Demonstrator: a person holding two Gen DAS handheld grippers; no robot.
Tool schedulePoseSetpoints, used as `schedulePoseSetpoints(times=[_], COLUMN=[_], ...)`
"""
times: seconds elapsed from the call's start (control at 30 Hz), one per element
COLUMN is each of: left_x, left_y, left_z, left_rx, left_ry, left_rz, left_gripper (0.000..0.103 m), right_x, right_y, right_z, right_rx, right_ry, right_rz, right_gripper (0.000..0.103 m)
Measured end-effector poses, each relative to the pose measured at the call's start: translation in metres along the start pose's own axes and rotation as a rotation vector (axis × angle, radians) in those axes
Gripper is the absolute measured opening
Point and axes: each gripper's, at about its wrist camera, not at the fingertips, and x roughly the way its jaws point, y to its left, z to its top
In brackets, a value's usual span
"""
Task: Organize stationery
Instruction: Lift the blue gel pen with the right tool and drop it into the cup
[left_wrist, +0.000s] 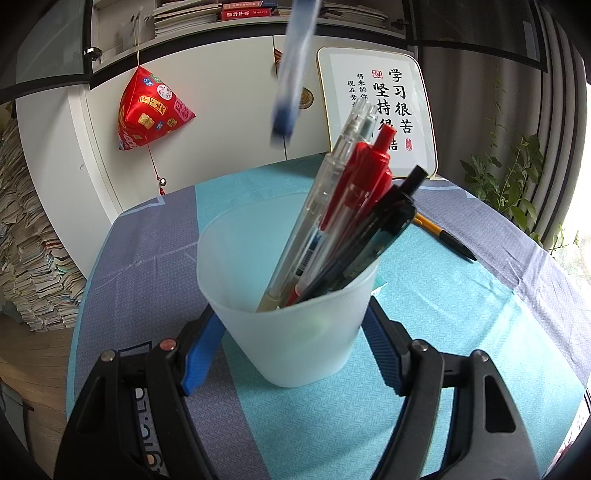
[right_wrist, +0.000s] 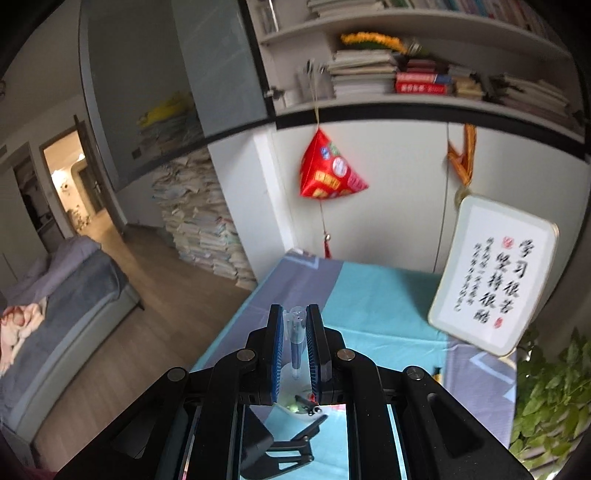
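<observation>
Left tool (left_wrist: 291, 328) gripping cup (left_wrist: 288, 295), right tool (right_wrist: 295, 343) clamping a seemingly clear pen (right_wrist: 296, 343)

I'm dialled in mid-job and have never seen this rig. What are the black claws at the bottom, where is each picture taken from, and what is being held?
The claws are two-finger grippers, one in each of a person's hands, each carrying a wide-angle camera that looks along its fingers.

In the left wrist view, the left gripper is clamped on a frosted plastic cup that stands on the blue and grey tablecloth. The cup holds several pens. An orange and black pen lies on the cloth behind it. The blurred blue streak above is a pen coming in from the top.

In the right wrist view, the right gripper is shut on a clear pen, lifted above the table.
</observation>
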Motion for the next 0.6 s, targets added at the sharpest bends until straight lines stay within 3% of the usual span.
schedulePoseSetpoints(times=[0.6], left_x=[0.0], left_y=[0.0], left_z=[0.0], left_rx=[0.0], left_ry=[0.0], left_rz=[0.001], left_gripper=[0.072], right_x=[0.082], right_y=[-0.026], right_z=[-0.036], right_rx=[0.077], right_ry=[0.186], right_rz=[0.017], right_gripper=[0.013])
